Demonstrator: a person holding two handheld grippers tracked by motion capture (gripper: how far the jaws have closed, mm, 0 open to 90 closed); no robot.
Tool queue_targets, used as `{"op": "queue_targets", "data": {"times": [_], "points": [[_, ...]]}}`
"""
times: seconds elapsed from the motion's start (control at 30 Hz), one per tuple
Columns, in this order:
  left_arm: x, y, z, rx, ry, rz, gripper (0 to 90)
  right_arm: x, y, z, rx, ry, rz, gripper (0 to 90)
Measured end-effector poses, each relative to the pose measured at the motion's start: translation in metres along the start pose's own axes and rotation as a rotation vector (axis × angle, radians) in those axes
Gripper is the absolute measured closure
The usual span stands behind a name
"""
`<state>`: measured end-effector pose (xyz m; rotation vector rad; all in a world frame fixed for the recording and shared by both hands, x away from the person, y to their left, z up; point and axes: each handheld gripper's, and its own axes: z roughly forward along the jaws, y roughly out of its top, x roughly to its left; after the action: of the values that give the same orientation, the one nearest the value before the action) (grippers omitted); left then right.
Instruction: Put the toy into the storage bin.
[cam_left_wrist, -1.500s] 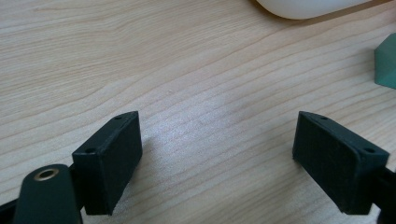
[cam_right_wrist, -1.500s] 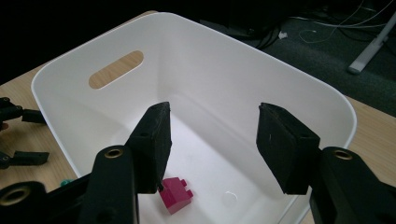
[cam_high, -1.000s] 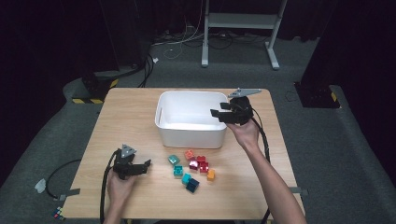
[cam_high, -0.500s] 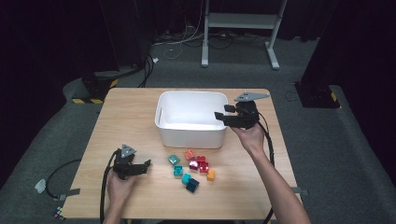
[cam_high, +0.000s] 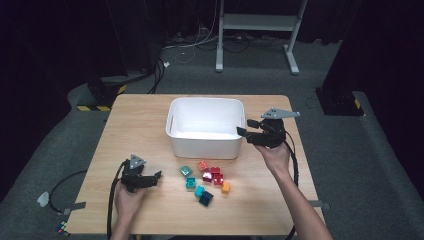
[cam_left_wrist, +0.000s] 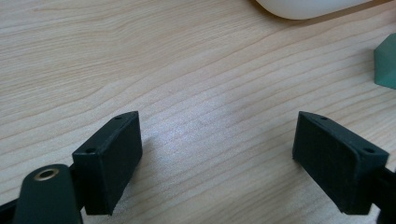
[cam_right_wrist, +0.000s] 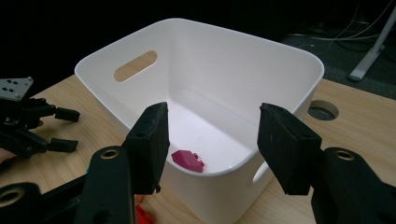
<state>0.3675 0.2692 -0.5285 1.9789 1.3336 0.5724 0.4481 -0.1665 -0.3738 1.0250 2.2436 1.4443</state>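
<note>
Wooden table (cam_high: 145, 120) w/ light grain is set at centre; a round cable hole (cam_right_wrist: 323, 111) is cut in its top. Grey carpet floor (cam_high: 350, 165) is laid all around. Behind the table a white metal stand (cam_high: 260, 22) is placed, w/ cables (cam_high: 190, 47) strewn beside it. Black-yellow striped tape (cam_high: 100, 107) is seen by the far left corner, and a small white scrap (cam_high: 44, 199) on the floor at left.

No readable text, label, brand, number or sign anywhere: none on the white bin (cam_right_wrist: 201, 88) ahead of the right jaws, none on the toy bricks (cam_high: 207, 180), none on the bare wooden worktop (cam_left_wrist: 196, 84) between the left jaws.
</note>
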Motion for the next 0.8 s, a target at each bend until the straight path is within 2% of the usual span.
{"op": "queue_targets", "data": {"times": [0.43,0.8], "points": [[0.000,0.000,0.000,0.000,0.000,0.000,16.0,0.007,-0.039,-0.017,-0.019,-0.002,0.026,42.4],[0.000,0.000,0.000,0.001,0.001,0.001,15.9,0.022,-0.071,-0.019,0.004,-0.001,0.009,42.0]]}}
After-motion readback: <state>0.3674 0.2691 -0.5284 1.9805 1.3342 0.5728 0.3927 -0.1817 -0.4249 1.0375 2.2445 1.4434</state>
